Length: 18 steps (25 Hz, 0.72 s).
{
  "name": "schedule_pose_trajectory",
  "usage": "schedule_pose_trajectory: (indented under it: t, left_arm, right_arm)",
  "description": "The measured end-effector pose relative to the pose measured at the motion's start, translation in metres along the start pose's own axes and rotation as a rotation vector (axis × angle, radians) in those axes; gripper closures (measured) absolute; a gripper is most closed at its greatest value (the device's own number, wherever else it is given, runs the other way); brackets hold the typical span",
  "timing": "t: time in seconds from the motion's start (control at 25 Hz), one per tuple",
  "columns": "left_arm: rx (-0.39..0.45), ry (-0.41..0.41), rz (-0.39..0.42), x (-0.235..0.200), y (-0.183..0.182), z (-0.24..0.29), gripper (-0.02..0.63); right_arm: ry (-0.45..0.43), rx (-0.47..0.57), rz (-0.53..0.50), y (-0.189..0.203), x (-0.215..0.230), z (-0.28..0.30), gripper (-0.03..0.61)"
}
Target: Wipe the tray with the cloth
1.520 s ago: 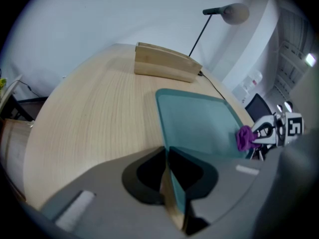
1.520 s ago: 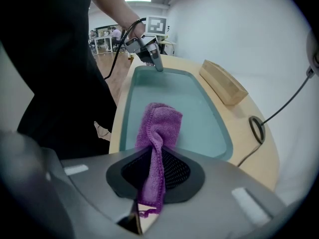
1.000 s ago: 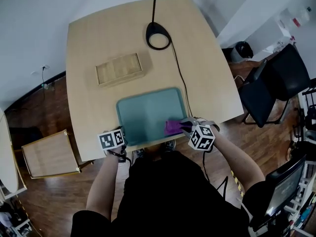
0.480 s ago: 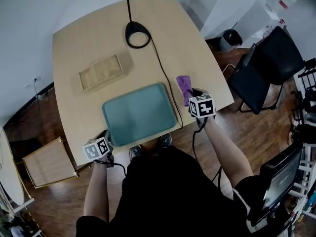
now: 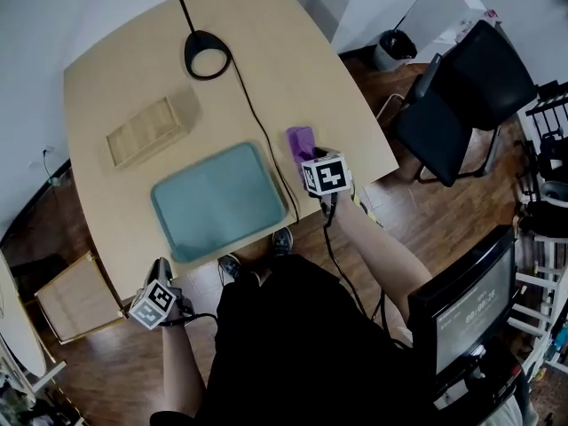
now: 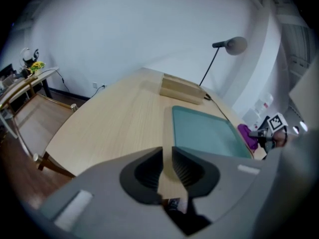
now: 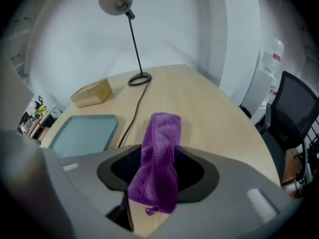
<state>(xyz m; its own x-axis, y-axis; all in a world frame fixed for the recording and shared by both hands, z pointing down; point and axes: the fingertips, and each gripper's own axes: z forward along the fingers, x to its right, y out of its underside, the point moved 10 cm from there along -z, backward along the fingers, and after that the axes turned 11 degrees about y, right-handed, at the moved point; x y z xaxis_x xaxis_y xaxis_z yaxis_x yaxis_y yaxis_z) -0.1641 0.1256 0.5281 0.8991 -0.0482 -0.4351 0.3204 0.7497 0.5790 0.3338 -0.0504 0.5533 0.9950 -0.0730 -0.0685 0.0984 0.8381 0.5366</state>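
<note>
Left tongs [image 6: 167, 156]: just been opening, narrow gap, nothing between, held off near-left corner of surface [image 5: 266, 51]. Wooden box [image 5: 145, 131] toward far left. Teal tray [image 5: 217, 202] flat by near edge. Lamp cable [image 5: 257, 118] running just right of tray. Purple cloth [image 5: 300, 140] off tray, right of cable, standing between right tongs [image 7: 158, 156]. Those just opened wide, not pinching it.

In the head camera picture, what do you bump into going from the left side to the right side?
wooden box → tray → purple cloth → black chair
</note>
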Motion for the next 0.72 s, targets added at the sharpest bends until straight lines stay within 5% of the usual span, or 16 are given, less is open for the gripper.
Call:
schedule_pose_trajectory:
  t: [0.12,0.24,0.44,0.56,0.72]
  left_arm:
    - [0.033,-0.003,0.032,0.008,-0.006,-0.010,0.535]
    - [0.082,-0.011,0.056,0.008,-0.011,-0.022,0.538]
    - [0.190,0.066,0.062,0.007,-0.024,-0.044,0.555]
    - [0.241,0.126,0.116,0.009,-0.027,-0.068,0.558]
    - [0.282,0.201,0.211,0.017,-0.021,-0.097,0.562]
  right_arm:
    - [0.008,0.126,0.068,-0.010,0.014,-0.033,0.317]
    - [0.048,0.280,0.138,-0.014,0.031,-0.084,0.322]
    - [-0.096,0.490,0.190,-0.018,0.012,-0.157,0.573]
    - [-0.201,0.537,0.222,-0.007,-0.024,-0.184,0.574]
    - [-0.208,0.596,0.187,0.015,-0.065,-0.220,0.574]
